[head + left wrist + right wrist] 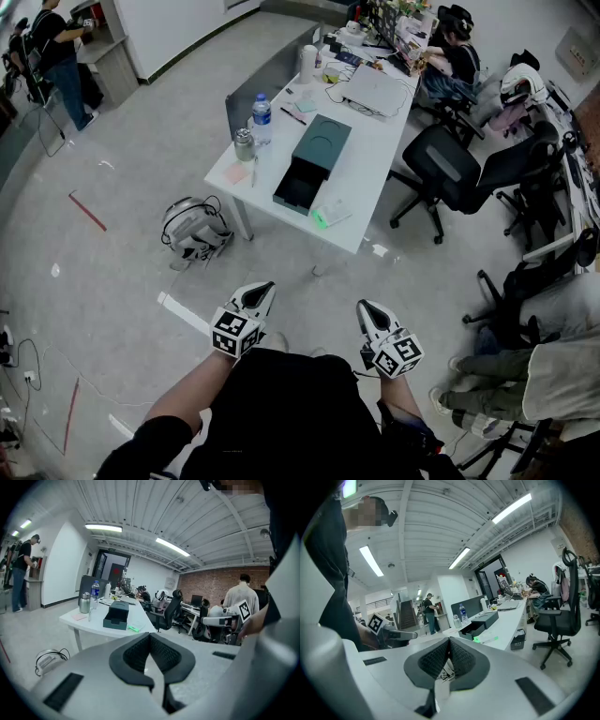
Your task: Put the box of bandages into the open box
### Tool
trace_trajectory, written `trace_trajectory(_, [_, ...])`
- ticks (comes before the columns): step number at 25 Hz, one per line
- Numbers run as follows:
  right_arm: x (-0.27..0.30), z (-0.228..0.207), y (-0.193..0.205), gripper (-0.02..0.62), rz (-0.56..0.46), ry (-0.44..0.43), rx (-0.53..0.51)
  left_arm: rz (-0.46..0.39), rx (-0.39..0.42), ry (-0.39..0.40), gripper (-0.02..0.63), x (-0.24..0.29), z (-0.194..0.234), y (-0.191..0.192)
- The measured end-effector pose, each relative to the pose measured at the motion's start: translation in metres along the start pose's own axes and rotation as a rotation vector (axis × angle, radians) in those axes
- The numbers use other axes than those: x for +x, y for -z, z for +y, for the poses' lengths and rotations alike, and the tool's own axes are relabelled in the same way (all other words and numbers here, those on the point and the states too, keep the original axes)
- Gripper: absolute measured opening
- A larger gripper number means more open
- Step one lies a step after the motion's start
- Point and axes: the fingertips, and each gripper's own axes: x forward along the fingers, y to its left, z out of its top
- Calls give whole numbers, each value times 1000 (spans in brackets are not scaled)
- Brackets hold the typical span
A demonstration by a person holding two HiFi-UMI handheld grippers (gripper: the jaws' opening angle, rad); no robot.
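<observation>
The open box [314, 159] is dark teal with its drawer pulled out, and it lies on the white table [361, 178] well ahead of me. The box of bandages [330, 215], white with green, rests on the table just in front of the drawer. The left gripper view shows both the open box [116, 615] and the box of bandages [135, 628], and so does the right gripper view, with the open box [478, 623] and the box of bandages [480, 639]. My left gripper [261, 289] [150, 637] and right gripper [367, 307] [449, 641] hang close to my body, far short of the table, both shut and empty.
A water bottle [262, 117], a metal flask [244, 144] and a laptop [375, 89] share the table. A grey bag with cables [194, 228] lies on the floor by the near table leg. Black office chairs [450, 169] stand to the right, and a seated person's legs [487, 384] are at lower right.
</observation>
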Motion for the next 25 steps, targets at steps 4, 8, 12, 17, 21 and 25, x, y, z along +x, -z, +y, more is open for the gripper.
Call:
trace_trajectory(4, [-8, 9, 6, 26, 5, 1, 5, -5, -6, -11, 8, -13, -1, 4])
trace_trajectory(8, [-13, 16, 6, 26, 0, 9, -3, -11, -8, -15, 8, -20, 0, 5])
trace_trajectory(12, [-20, 18, 2, 26, -38, 44, 9, -10, -5, 5, 8, -24, -6, 7])
trace_trajectory(17, [-19, 25, 7, 26, -43, 67, 17, 4, 1, 23, 8, -28, -3, 12])
trace_trajectory(21, [-16, 31, 10, 26, -37, 81, 17, 10, 0, 20, 8, -31, 7, 15])
trace_trajectory(25, [-14, 30, 11, 26, -37, 92, 19, 16, 5, 24, 8, -29, 10, 14])
